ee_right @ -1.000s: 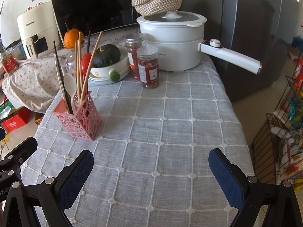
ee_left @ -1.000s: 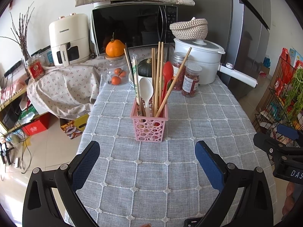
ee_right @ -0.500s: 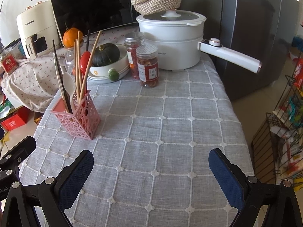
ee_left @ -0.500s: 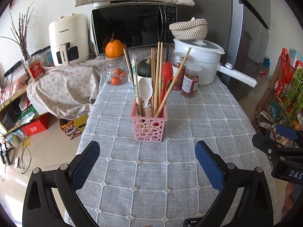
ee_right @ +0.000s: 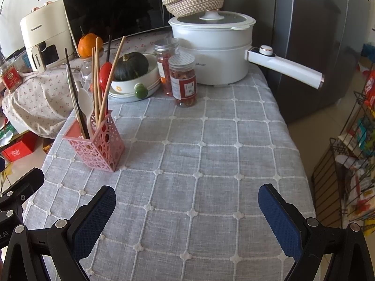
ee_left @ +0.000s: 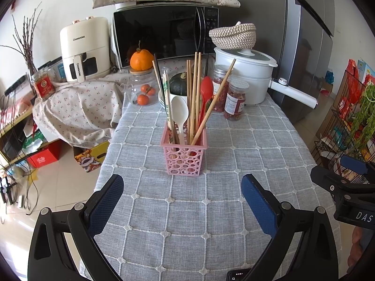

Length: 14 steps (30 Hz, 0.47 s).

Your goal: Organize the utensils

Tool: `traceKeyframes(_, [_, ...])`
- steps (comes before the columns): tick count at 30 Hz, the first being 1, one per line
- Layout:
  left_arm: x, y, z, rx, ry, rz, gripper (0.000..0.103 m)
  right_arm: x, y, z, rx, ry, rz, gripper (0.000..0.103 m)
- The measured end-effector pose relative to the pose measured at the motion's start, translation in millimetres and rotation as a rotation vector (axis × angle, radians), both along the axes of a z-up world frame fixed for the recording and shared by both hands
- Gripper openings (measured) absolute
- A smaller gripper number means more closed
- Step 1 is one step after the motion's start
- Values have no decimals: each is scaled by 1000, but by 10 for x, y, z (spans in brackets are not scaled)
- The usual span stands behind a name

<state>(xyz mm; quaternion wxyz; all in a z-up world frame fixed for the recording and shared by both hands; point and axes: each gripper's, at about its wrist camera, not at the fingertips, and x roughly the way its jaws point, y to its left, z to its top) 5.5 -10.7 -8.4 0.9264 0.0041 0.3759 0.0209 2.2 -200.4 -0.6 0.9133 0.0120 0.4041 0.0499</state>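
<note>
the pink holder stands upright on the grey checked cloth of the table, a little left of the table's middle and in front of the bowl with the dark green squash, and every utensil in sight is already in it. both tools hang back over the near edge with nothing in them: the left hand-held gripper has its blue pads spread wide and faces the holder almost head-on, while the right hand-held gripper is equally spread over bare cloth, with the holder off to its left. the wooden chopsticks have their long axis close to vertical, tips down inside the holder and free ends pointing up, but one of them leans well out toward the right, up toward the two red-labelled jars. the white spoon and the red spoon stand handle-down with their bowls on top, and a pair in a paper sleeve tilts slightly left. the holder looks light and narrow-based for such tall contents, so the likeliest mishap is tipping it: a sideways pull on any stick, or a pad brushing the leaning one, could lever the whole thing over and scatter the lot. a wide pinch may also catch several sticks together, and thin round wood could slip or twist between the pads. pulling straight up along the stick's own line seems safest.
</note>
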Motion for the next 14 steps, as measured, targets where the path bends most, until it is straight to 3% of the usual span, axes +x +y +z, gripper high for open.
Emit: traceKeyframes(14, [10,-5,-31,-12,17,-4,102,9,11,-2,2,7,2,100])
